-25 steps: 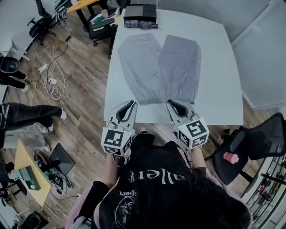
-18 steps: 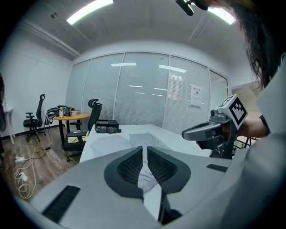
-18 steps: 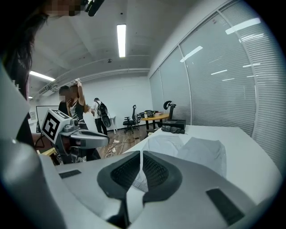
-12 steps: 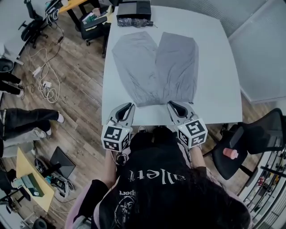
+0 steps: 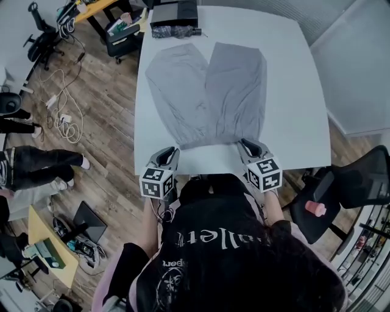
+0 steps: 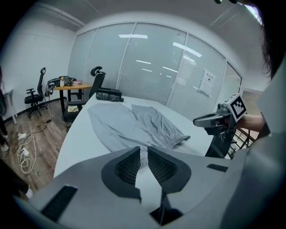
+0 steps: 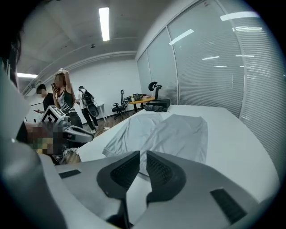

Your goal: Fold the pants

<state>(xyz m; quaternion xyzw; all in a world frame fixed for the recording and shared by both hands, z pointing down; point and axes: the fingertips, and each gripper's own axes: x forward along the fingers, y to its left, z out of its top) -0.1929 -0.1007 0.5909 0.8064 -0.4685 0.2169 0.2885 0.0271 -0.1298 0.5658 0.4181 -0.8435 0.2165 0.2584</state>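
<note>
Grey pants (image 5: 207, 91) lie flat on the white table (image 5: 292, 109), waistband toward me and both legs spread away. In the left gripper view the pants (image 6: 129, 125) lie just beyond the jaws; in the right gripper view the pants (image 7: 172, 132) fill the middle. My left gripper (image 5: 167, 152) hangs at the table's near edge, left of the waistband, shut with nothing between its pads. My right gripper (image 5: 250, 146) is at the waistband's right corner, also shut and holding nothing. Each gripper shows in the other's view: the right gripper (image 6: 219, 120) and the left gripper (image 7: 67, 129).
A black case (image 5: 173, 12) with a dark bundle sits at the table's far edge. A black office chair (image 5: 350, 186) stands to the right of me. Cables (image 5: 61, 97), chairs and a person's legs (image 5: 36, 164) are on the wood floor at left. People stand beyond the table's left side (image 7: 65, 98).
Both grippers have sunk toward the table's near edge. The right one has moved in toward the waistband's right corner, and both still hold nothing.
</note>
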